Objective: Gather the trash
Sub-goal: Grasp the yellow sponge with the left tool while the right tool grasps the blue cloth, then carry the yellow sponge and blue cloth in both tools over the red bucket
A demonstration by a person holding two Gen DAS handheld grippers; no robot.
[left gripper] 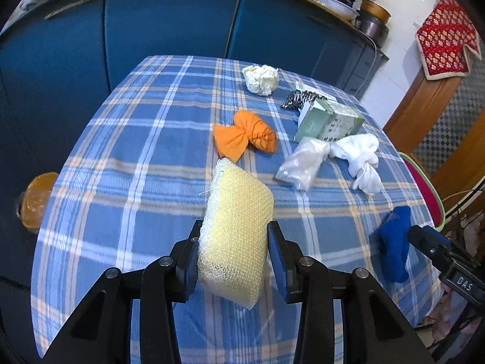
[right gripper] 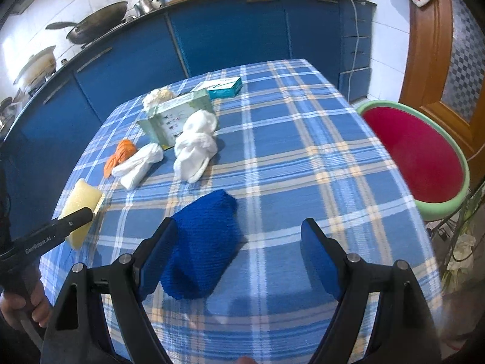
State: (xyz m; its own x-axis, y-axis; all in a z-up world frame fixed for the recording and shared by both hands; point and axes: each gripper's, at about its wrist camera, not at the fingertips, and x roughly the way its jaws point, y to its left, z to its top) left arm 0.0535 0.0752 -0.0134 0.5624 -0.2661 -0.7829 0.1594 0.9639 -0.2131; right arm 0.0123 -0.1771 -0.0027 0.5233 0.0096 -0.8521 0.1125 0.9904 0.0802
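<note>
Jaws on our left gripper (left gripper: 233, 254) are clenching the yellow sponge (left gripper: 238, 230) low over the checked worktop (left gripper: 121, 157), ready to carry it off, while our right gripper (right gripper: 239, 251) is hanging released around the blue cloth (right gripper: 201, 245), lining up its grasp.

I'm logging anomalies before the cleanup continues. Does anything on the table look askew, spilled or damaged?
Nothing is spilled or broken. The green box rests tilted against other items rather than flat, and a crumpled paper ball lies beyond it. The cloth bundles are simply scattered across the tablecloth.
</note>
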